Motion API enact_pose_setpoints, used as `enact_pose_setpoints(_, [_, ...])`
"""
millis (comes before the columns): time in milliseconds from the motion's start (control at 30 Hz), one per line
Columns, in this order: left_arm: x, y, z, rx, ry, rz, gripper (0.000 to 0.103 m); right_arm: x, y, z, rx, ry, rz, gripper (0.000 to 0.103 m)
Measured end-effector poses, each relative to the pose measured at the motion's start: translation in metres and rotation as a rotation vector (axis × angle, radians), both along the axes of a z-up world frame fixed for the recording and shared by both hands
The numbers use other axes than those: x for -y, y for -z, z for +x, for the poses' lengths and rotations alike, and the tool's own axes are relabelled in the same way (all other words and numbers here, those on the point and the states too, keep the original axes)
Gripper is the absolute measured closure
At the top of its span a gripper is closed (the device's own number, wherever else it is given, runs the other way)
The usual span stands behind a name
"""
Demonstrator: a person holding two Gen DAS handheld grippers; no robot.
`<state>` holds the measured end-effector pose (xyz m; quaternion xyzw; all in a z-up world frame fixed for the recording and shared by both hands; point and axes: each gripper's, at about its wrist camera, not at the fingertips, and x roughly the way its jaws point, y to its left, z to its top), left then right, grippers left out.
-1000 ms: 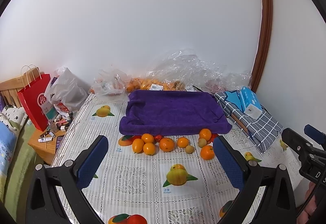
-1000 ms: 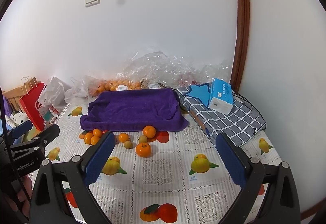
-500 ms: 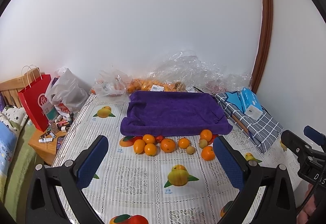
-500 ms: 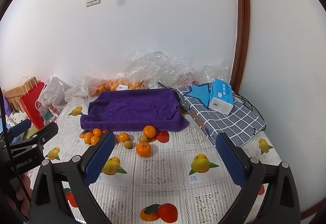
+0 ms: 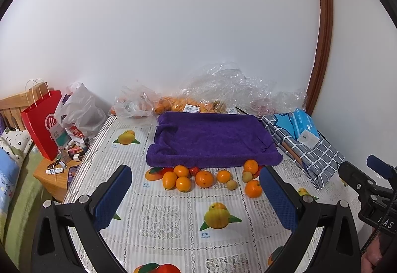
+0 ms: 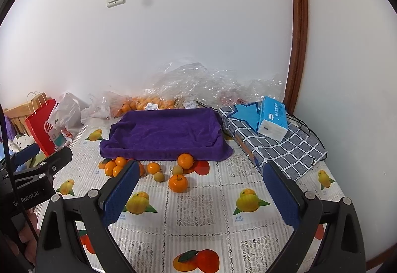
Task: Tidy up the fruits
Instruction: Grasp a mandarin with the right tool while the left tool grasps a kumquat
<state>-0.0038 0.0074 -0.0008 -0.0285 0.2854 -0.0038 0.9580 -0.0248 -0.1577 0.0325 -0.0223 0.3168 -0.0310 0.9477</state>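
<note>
Both grippers hang above the near part of a table covered with a fruit-print tablecloth [image 5: 158, 221], and neither holds anything. The left gripper [image 5: 196, 195] has its blue-padded fingers [image 5: 113, 196] spread wide apart, and the right gripper [image 6: 201, 195] is likewise spread wide, with bare tablecloth showing between its pads. A loose cluster of oranges [image 5: 204, 178] and a few smaller pale fruits [image 5: 232, 185] lies on the cloth toward the middle of the table, right along the near edge of a purple towel [image 5: 213, 139] that is draped over something tray-shaped. One orange [image 6: 178, 183] sits a little nearer than the others, close to two of the pale fruits. Behind the towel, along the far edge against the wall, are crumpled clear plastic bags [image 5: 230, 89] with more oranges inside. At the table's right edge lies a blue checked cloth bundle [image 6: 275, 144] with a blue tissue pack [image 6: 272, 118] on top. Beyond the left edge stand a red paper bag [image 5: 43, 124] and a white plastic bag [image 5: 79, 111], with small bottles on a low wooden stand [image 5: 49, 173].
</note>
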Motion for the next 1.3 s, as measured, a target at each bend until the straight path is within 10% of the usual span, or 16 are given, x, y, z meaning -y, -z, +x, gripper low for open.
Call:
enact_pose_setpoints(500, [-0.011,0.012,0.018,-0.021,-0.024,0.005,0.000,-0.001,0.015,0.017,-0.014,-0.037,0.039,0.005])
enact_pose_setpoints(833, [-0.044,0.068,0.060,-0.139,-0.063,0.002,0.000,0.005,0.085,0.072,-0.147,-0.039,0.063,0.006])
enact_pose_setpoints(1300, [-0.095,0.143,0.110,-0.303,-0.090,-0.124,0.006,-0.023,0.179,0.129,-0.326,-0.139,0.079,0.036])
